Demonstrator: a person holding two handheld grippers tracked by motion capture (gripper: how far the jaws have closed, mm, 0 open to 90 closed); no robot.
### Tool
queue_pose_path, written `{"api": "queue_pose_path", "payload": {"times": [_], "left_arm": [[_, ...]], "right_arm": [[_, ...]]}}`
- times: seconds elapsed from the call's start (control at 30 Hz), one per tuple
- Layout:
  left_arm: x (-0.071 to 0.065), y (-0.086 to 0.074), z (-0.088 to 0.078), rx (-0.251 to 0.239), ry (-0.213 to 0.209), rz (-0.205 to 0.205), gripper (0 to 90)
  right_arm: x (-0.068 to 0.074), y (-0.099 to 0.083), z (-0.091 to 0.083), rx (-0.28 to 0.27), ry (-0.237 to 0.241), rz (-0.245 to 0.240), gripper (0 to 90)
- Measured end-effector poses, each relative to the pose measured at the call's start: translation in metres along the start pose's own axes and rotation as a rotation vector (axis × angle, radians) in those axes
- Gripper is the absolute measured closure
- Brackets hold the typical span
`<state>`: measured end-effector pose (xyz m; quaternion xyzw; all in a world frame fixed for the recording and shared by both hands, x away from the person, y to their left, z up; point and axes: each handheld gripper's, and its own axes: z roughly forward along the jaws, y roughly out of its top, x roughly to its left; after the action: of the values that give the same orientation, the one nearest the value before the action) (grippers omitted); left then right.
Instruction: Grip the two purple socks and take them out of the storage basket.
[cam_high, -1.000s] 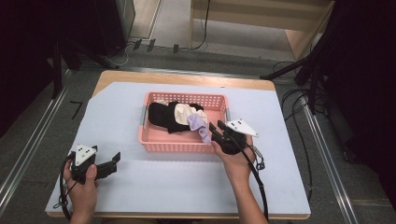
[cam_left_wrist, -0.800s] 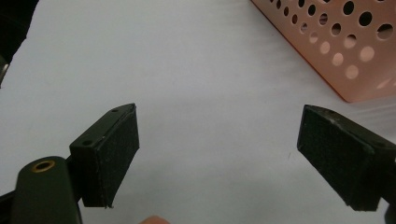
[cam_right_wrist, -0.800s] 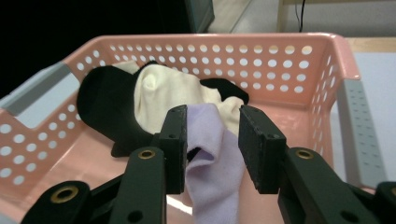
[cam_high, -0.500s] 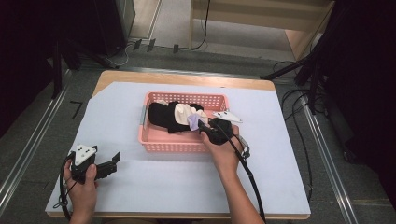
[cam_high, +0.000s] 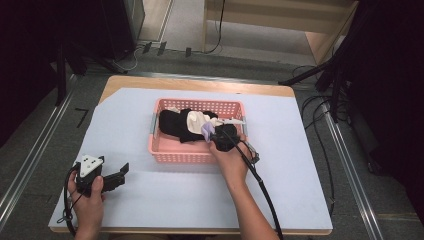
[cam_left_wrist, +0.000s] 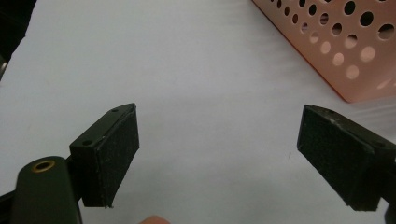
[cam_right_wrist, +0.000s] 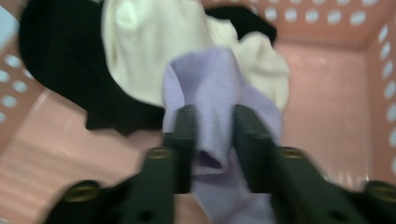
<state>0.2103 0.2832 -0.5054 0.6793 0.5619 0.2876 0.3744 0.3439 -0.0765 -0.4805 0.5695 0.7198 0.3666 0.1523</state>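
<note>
The right claw (cam_high: 212, 134) reached into the pink basket (cam_high: 165, 152) from its near wall, the person's right hand (cam_high: 231, 159) behind it and its cable trailing back over the white sheet (cam_high: 300, 150) toward the table's near edge. In the right gripper view the right claw (cam_right_wrist: 212, 140) was pinching a fold of lilac cloth (cam_right_wrist: 210, 93), both jaws pressed against the cloth, which bulged up between and ahead of them. Just beyond the claw lay a cream cloth (cam_right_wrist: 140, 42), touching the lilac one, and farther ahead and to the claw's left a black cloth (cam_right_wrist: 60, 60) spread across the basket floor beneath the cream one. To the claw's right was bare pink floor up to the holed wall. The picture was blurred, so finer detail of the cloths could not be told. The left claw (cam_high: 119, 172) rested low over the sheet, well apart from the right one, held by the left hand (cam_high: 90, 197). In the left gripper view the left claw (cam_left_wrist: 219, 158) stood spread wide with nothing between its jaws, the white sheet beneath it and a corner of the basket (cam_left_wrist: 345, 51) ahead to its right, apart from the jaws.
</note>
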Motion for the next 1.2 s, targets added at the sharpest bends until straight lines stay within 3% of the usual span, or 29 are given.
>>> {"api": "queue_pose_path", "payload": {"times": [0.07, 0.1, 0.17, 0.2, 0.23, 0.3, 0.33, 0.37, 0.43, 0.6, 0.67, 0.7, 0.77, 0.87, 1.0, 1.07, 1.2], "left_arm": [[0.0, 0.0, 0.0, -0.002, -0.003, 0.0, 13.9], [0.0, 0.0, 0.0, -0.001, -0.003, 0.001, 13.9], [0.0, 0.0, 0.0, -0.001, -0.003, 0.0, 13.9], [0.0, 0.0, 0.0, 0.0, -0.004, 0.0, 13.9], [0.0, 0.0, 0.0, 0.0, -0.004, 0.0, 13.9], [0.0, 0.0, 0.0, -0.001, -0.003, -0.002, 13.9], [0.0, 0.0, 0.0, -0.001, -0.003, -0.002, 13.9], [0.0, 0.0, 0.0, -0.001, -0.002, -0.002, 13.9], [0.0, 0.0, 0.0, 0.0, -0.002, 0.0, 13.9], [0.0, 0.0, 0.0, -0.003, 0.002, 0.001, 13.9], [0.0, 0.0, 0.001, -0.005, 0.003, 0.0, 13.9], [0.0, 0.0, 0.001, -0.005, 0.003, 0.0, 13.9], [0.0, 0.0, 0.001, -0.005, 0.002, -0.002, 13.9], [0.0, 0.0, 0.0, -0.004, 0.0, 0.0, 13.9], [0.0, 0.0, 0.0, -0.004, 0.0, -0.002, 13.9], [0.0, 0.0, 0.0, -0.004, -0.002, -0.006, 13.9], [0.0, 0.0, 0.001, -0.005, -0.002, -0.008, 13.9]], "right_arm": [[0.0, 0.0, -0.001, 0.001, 0.004, 0.006, 87.2], [-0.001, 0.0, -0.007, -0.055, 0.017, -0.009, 87.7], [-0.001, 0.001, -0.009, -0.075, 0.015, -0.012, 87.8], [-0.001, 0.002, -0.017, -0.132, 0.014, -0.035, 87.9], [-0.001, 0.002, -0.017, -0.132, 0.014, -0.035, 87.9], [-0.003, 0.005, -0.029, -0.207, -0.002, -0.051, 87.9], [-0.003, 0.005, -0.029, -0.207, -0.002, -0.051, 87.9], [-0.006, 0.007, -0.036, -0.273, 0.008, -0.069, 87.9], [-0.006, 0.008, -0.039, -0.291, 0.018, -0.069, 87.9], [-0.009, 0.009, -0.052, -0.419, 0.052, -0.091, 88.0], [-0.013, 0.011, -0.06, -0.507, 0.052, -0.124, 87.9], [-0.013, 0.011, -0.06, -0.507, 0.052, -0.124, 87.9], [-0.014, 0.011, -0.064, -0.557, 0.062, -0.139, 88.0], [-0.017, 0.01, -0.071, -0.673, 0.042, -0.182, 87.9], [-0.02, 0.011, -0.082, -0.763, 0.016, -0.182, 87.9], [-0.023, 0.012, -0.086, -0.785, 0.013, -0.175, 87.9], [-0.037, 0.013, -0.093, -0.806, -0.041, -0.157, 87.9]]}}
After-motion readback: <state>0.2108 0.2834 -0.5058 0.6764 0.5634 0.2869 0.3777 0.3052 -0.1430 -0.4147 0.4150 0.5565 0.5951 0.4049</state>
